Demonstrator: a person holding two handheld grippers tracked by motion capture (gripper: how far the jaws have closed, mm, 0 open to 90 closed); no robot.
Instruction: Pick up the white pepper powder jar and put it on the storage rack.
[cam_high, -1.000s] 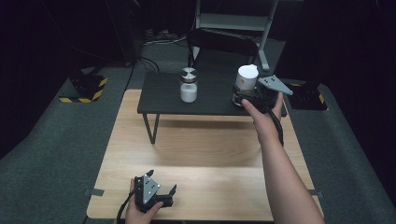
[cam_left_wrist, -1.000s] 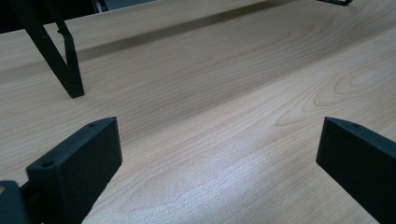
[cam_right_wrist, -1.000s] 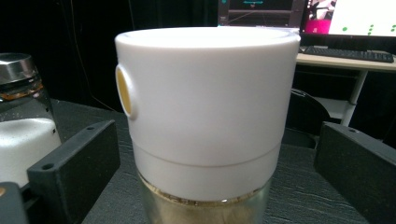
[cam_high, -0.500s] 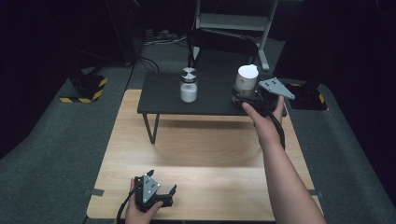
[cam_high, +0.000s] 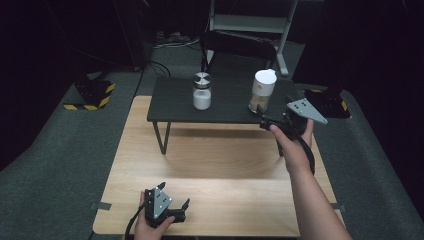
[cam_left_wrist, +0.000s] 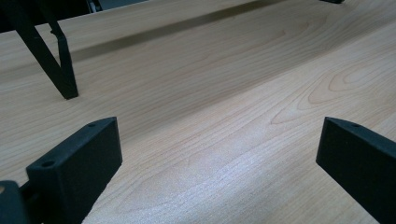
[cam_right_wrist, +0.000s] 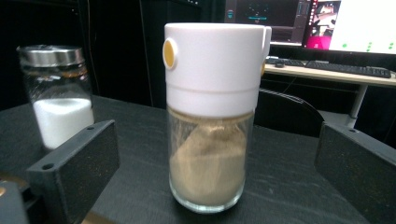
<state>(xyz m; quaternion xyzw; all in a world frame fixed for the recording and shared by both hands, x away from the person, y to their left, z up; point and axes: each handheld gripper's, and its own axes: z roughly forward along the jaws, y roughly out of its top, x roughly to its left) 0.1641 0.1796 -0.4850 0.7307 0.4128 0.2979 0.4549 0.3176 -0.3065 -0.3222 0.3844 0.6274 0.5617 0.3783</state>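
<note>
Table (cam_left_wrist: 224, 116): pale wood, smooth, slight sheen. Shelf (cam_right_wrist: 289, 186): matt black, fine-grained. Shaker (cam_right_wrist: 211, 116): clear glass, glossy white plastic cap. Jar (cam_right_wrist: 58, 98): glass, metal lid. Floor (cam_high: 60, 165): grey carpet.

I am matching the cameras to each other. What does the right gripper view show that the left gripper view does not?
The right gripper view alone shows the white-capped jar of tan powder between that gripper's open jaws, the steel-lidded jar of white powder beside it, and monitors behind. The left gripper view alone shows the wooden table and a leg of the black shelf. Both share two black jaws standing wide apart, gripping nothing.
</note>
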